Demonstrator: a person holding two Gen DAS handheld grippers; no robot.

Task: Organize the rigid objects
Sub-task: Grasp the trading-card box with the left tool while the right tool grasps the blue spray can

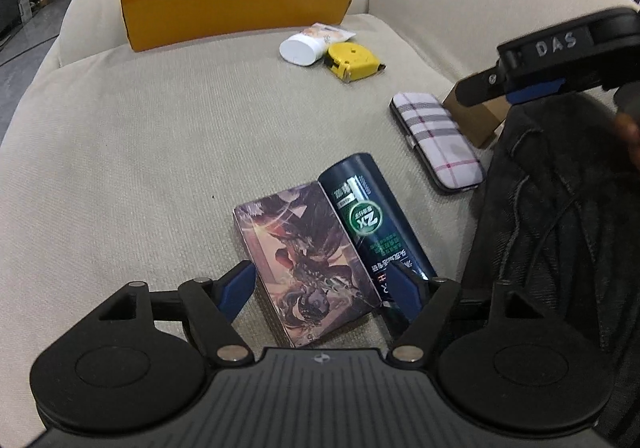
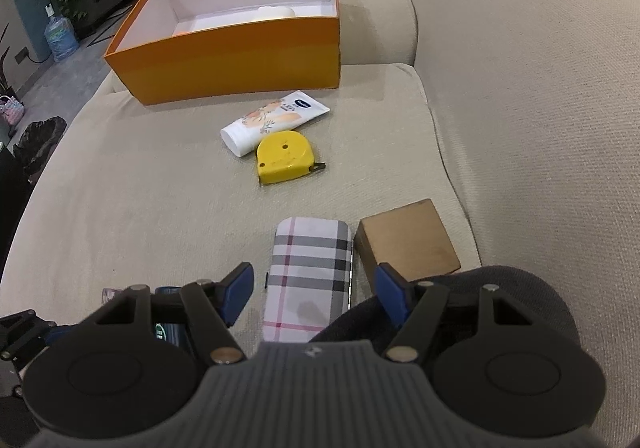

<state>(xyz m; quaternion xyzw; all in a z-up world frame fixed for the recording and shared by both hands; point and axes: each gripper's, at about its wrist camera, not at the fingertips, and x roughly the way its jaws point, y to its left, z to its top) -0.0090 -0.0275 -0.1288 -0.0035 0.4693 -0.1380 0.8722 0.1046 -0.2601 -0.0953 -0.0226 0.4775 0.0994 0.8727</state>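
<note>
My left gripper (image 1: pixel 322 290) stands open low over the beige sofa seat, its blue pads either side of an illustrated card box (image 1: pixel 308 260) without pressing on it. A dark blue can (image 1: pixel 372 224) lies against the box's right side, partly under my right-hand finger. In the right wrist view my right gripper (image 2: pixel 315 294) is open astride a plaid case (image 2: pixel 310 268), with a gap at each pad. A brown cardboard box (image 2: pixel 408 244) sits just right of the case. An orange storage box (image 2: pixel 240 56) stands open at the back.
A white tube (image 2: pixel 276 120) and a yellow tape measure (image 2: pixel 286 156) lie in front of the orange box, which holds a white item (image 2: pixel 276 12). Dark cloth (image 1: pixel 552 208) covers the right side. The sofa back (image 2: pixel 520 88) rises on the right; floor lies beyond the left edge.
</note>
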